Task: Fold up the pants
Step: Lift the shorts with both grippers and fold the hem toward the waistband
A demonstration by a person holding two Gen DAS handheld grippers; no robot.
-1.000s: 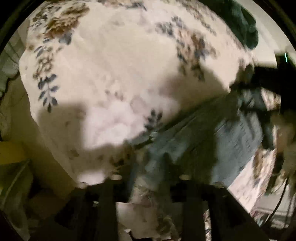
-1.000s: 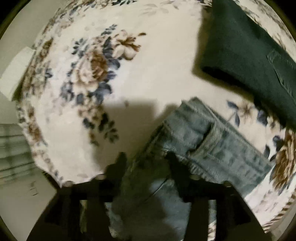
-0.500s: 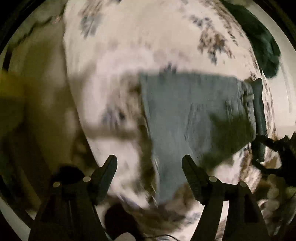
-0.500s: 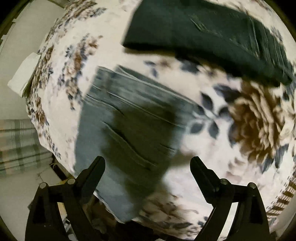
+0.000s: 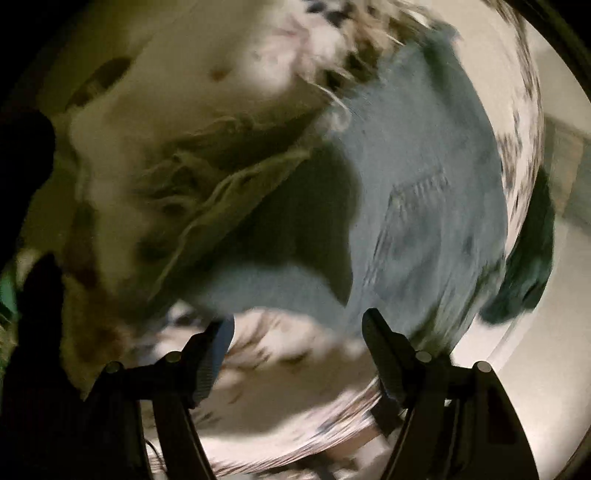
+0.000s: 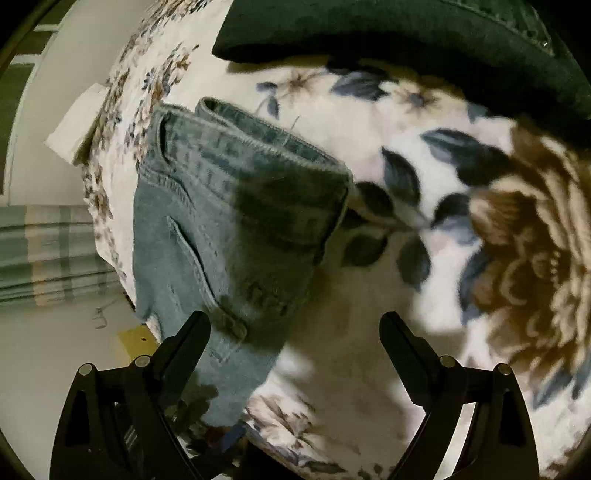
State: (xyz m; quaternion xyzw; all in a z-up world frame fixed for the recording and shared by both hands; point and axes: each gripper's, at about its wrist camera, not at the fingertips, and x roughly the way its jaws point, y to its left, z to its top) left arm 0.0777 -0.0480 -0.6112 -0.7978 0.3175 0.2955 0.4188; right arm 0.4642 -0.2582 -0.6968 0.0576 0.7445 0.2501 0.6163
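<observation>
The jeans (image 6: pixel 221 229) lie folded into a thick bundle on the flowered blanket (image 6: pixel 461 229), near its edge where the blanket drops toward the floor. I take the jeans as my landmark. Beyond them, further onto the blanket and well apart, sits a dark green garment (image 6: pixel 406 33), also folded.

The right gripper (image 6: pixel 295 332) hovers over the near end of the jeans with its jaws spread wide and nothing between them. The left fingertip (image 6: pixel 195 328) sits over the denim edge, the other over bare blanket, so the bundle lies ahead and to the left of this claw. The long side of the jeans runs away from it toward the waistband (image 6: pixel 266 136), which is turned up at the far end.

The left gripper (image 5: pixel 295 325) is also wide apart and empty. Its view is badly smeared. The jeans (image 5: pixel 424 192) fill the right of it, with a pocket seam showing, and the bundle lies ahead and right of those jaws. The pose looks tipped well over, though I cannot tell how much.

To my eye the fold looks done, or nearly. If any tidying remains, the right hand seems nearer, and it would need to shift left to centre on the denim.
</observation>
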